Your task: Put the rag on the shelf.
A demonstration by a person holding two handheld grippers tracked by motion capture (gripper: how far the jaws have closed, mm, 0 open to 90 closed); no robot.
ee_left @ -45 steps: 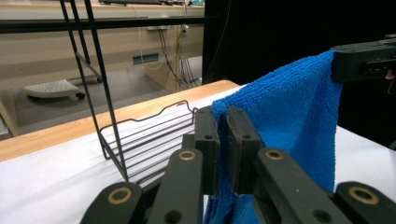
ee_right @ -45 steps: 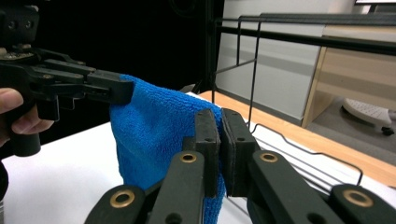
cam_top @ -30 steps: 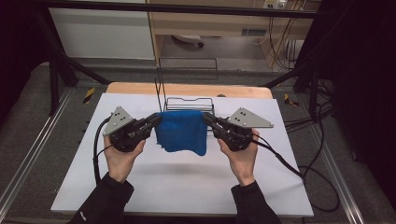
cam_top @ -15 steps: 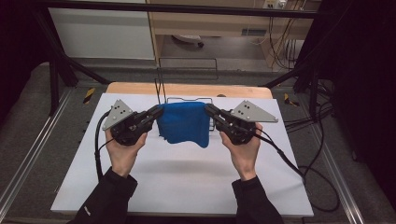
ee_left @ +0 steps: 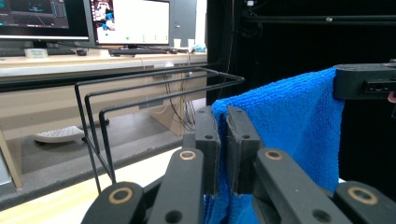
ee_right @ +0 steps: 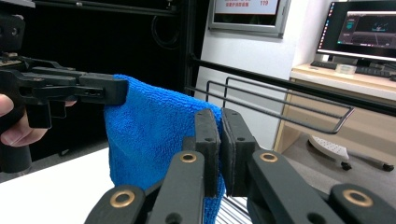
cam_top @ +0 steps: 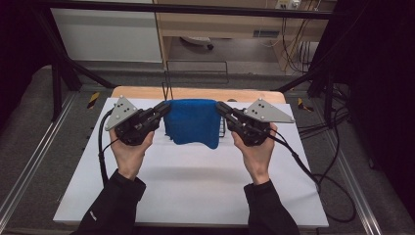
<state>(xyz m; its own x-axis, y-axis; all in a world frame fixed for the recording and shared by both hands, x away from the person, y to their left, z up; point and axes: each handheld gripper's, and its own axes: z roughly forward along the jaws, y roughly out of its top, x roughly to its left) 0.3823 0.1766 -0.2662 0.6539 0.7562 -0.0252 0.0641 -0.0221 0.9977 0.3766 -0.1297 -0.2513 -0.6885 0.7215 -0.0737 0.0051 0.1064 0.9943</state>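
A blue towel (cam_top: 192, 122) hangs stretched between my two grippers, above the far half of the white table top. My left gripper (cam_top: 165, 108) is shut on its left top corner, and in the left gripper view the blue towel (ee_left: 289, 126) is pinched between the jaws of my left gripper (ee_left: 223, 135). My right gripper (cam_top: 220, 108) is shut on the right top corner; in the right gripper view the blue towel (ee_right: 149, 130) hangs from my right gripper (ee_right: 219, 135). A black wire rack (cam_top: 195, 73) stands just behind the towel, its bars (ee_left: 154, 88) level with the towel's top edge.
The white table top (cam_top: 195, 186) has a wooden strip (cam_top: 142, 92) along its far edge. Metal frame rails run down both sides of the table. Black cables (cam_top: 303, 166) trail off to the right. Desks with monitors (ee_left: 130, 21) stand beyond the rack.
Both grippers have lifted the towel and carried it a little farther from the person, towards the wire rack. The jaws stay shut on its corners.
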